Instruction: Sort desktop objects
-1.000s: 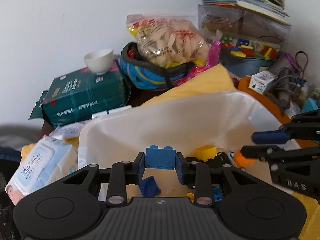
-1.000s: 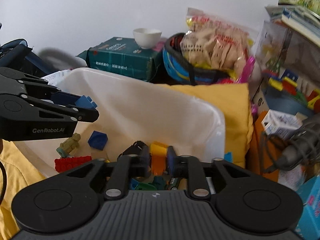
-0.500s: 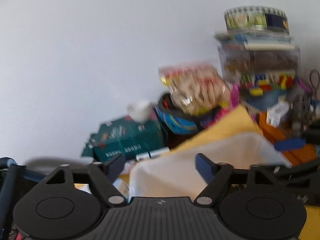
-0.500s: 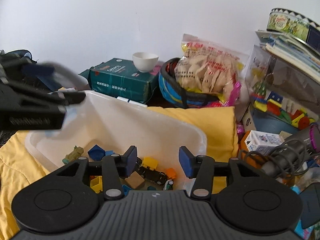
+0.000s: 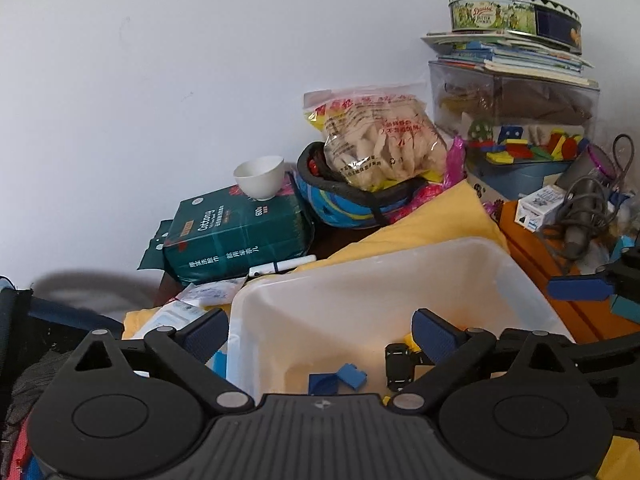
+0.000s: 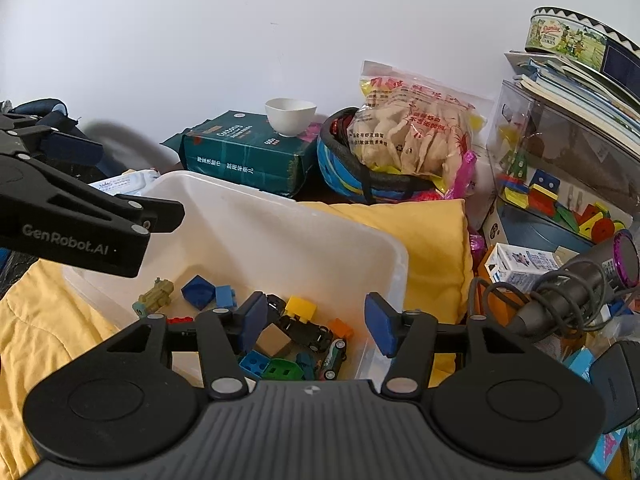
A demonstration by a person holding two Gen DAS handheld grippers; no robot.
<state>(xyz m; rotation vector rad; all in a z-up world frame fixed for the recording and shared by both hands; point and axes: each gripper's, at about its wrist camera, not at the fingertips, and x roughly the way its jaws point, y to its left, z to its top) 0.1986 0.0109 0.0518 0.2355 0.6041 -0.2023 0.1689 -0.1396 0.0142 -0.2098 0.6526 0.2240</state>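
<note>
Both grippers, a second ago clamping bricks, now gape empty above the translucent white plastic bin (image 6: 280, 216). The left gripper (image 5: 318, 334) has dropped its blue studded brick (image 6: 225, 295), now lying just below and ahead of the right gripper (image 6: 314, 322), among other sorted toys. Another pickup likely follows.
</note>
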